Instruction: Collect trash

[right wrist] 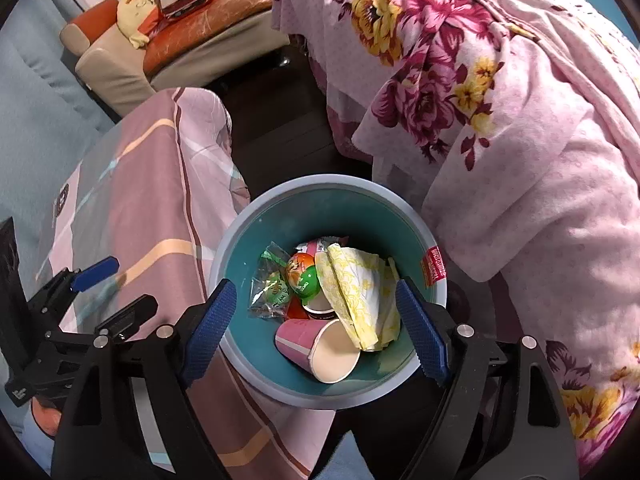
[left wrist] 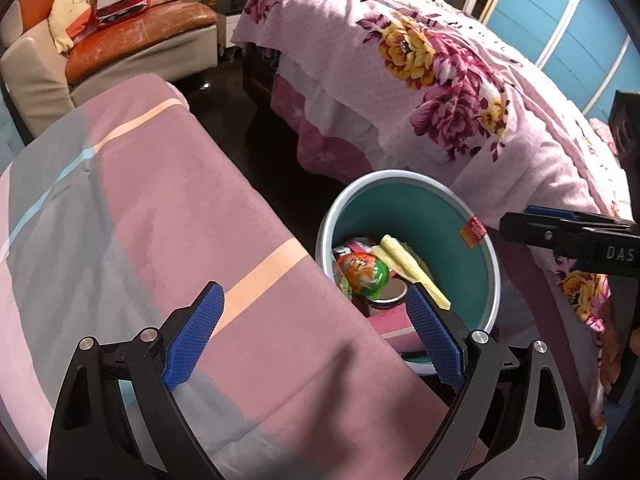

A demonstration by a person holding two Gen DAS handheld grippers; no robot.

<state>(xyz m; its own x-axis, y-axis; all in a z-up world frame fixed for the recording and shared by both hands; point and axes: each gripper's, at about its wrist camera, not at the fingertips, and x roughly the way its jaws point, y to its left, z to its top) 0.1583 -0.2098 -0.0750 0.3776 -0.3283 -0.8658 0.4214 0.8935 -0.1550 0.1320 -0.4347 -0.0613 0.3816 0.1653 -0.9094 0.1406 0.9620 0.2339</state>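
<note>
The right gripper point(right wrist: 316, 330) hangs straight over the bin with its blue fingers point(right wrist: 210, 322) spread wide and nothing between them, so it reads as released. The left gripper point(left wrist: 316, 336) is likewise parted and empty, its fingers point(left wrist: 194, 334) hovering above the striped pink cloth point(left wrist: 168, 208) that covers the bench in the lower left of its frame. Below the right fingers, at the frame's centre, the teal bin point(right wrist: 240, 236) already holds the trash: a pink paper cup point(right wrist: 320, 350) lying on its side, a crumpled yellow-patterned napkin point(right wrist: 360, 292), an orange-and-green round wrapper point(right wrist: 303, 278) and a clear green-printed packet point(right wrist: 269, 288). Further out, the floral bed cover point(right wrist: 500, 120) fills the right side and a sofa point(left wrist: 132, 46) sits in the upper left of the left view. I see no loose litter on the striped cloth or the bed cover in either view, so collecting looks nearly or wholly done; anything left would lie outside these frames.
</note>
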